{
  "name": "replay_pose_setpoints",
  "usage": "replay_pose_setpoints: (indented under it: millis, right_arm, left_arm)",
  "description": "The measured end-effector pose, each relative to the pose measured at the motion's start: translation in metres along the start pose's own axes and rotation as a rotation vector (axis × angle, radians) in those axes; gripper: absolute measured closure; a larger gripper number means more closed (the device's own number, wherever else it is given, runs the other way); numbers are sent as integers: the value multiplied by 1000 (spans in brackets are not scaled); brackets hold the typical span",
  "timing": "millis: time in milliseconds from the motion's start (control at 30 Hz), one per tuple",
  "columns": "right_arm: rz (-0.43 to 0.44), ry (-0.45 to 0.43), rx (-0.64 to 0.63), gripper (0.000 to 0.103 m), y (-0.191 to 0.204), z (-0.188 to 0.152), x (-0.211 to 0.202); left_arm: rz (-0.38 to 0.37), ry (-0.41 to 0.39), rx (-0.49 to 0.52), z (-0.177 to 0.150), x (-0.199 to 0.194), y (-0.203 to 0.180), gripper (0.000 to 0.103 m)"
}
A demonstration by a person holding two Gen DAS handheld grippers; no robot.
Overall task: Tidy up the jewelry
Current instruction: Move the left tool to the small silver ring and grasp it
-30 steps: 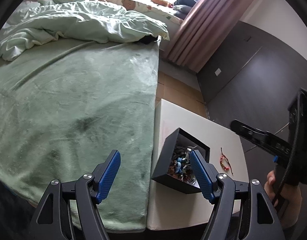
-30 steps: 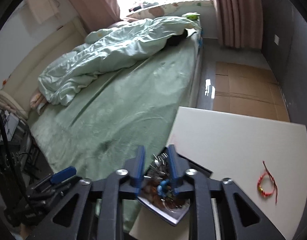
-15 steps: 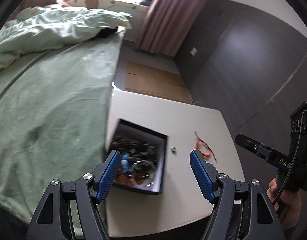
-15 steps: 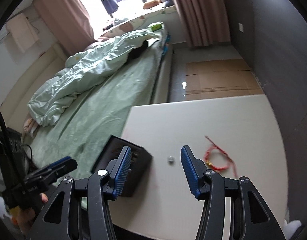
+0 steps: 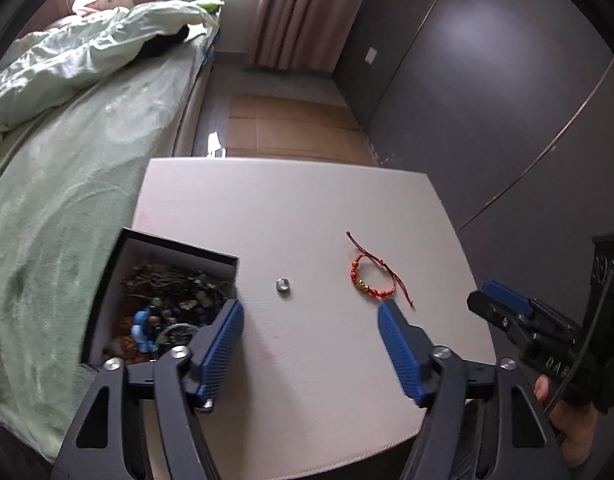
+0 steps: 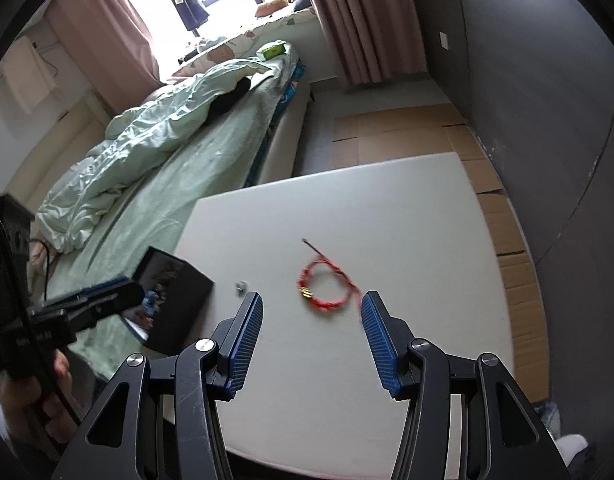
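A red beaded string bracelet (image 5: pixel 370 280) lies on the white table (image 5: pixel 291 208), with a small silver ring (image 5: pixel 283 285) to its left. An open black box (image 5: pixel 163 292) full of jewelry stands at the table's left edge. My left gripper (image 5: pixel 310 322) is open and empty above the table's near part, between box and bracelet. My right gripper (image 6: pixel 310 312) is open and empty, just short of the bracelet (image 6: pixel 325 284); the ring (image 6: pixel 240 287) and box (image 6: pixel 175 292) lie to its left.
A bed with a green blanket (image 5: pixel 59 184) runs along the table's left side. A dark wall (image 5: pixel 487 100) stands to the right. Cardboard sheets (image 5: pixel 291 128) cover the floor beyond the table. The right gripper also shows at the left wrist view's right edge (image 5: pixel 519 320).
Both grippers have swung right from the box toward the table's middle. The right gripper, narrow over the box a second ago, has opened wide and now faces the bracelet.
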State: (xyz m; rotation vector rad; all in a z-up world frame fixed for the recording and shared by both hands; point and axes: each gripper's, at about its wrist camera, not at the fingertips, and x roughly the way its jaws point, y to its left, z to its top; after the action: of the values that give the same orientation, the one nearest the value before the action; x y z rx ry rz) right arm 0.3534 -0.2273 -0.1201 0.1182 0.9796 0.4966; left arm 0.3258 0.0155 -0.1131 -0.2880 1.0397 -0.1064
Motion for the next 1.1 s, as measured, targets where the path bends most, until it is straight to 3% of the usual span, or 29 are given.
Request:
replay_pose_setpoints:
  millis: [400,867,1100]
  right_arm:
    - [6,47,-37,51,-39,-15,26]
    - [45,54,11,51,-55,-28,32]
    - [56,58,-2,51,-53,-30,33]
  left_arm:
    - [162,99,-60,6,62,-15,64]
    - [365,110,-58,8,111,-20,65]
    - [394,79,-76,9,117,-16,74]
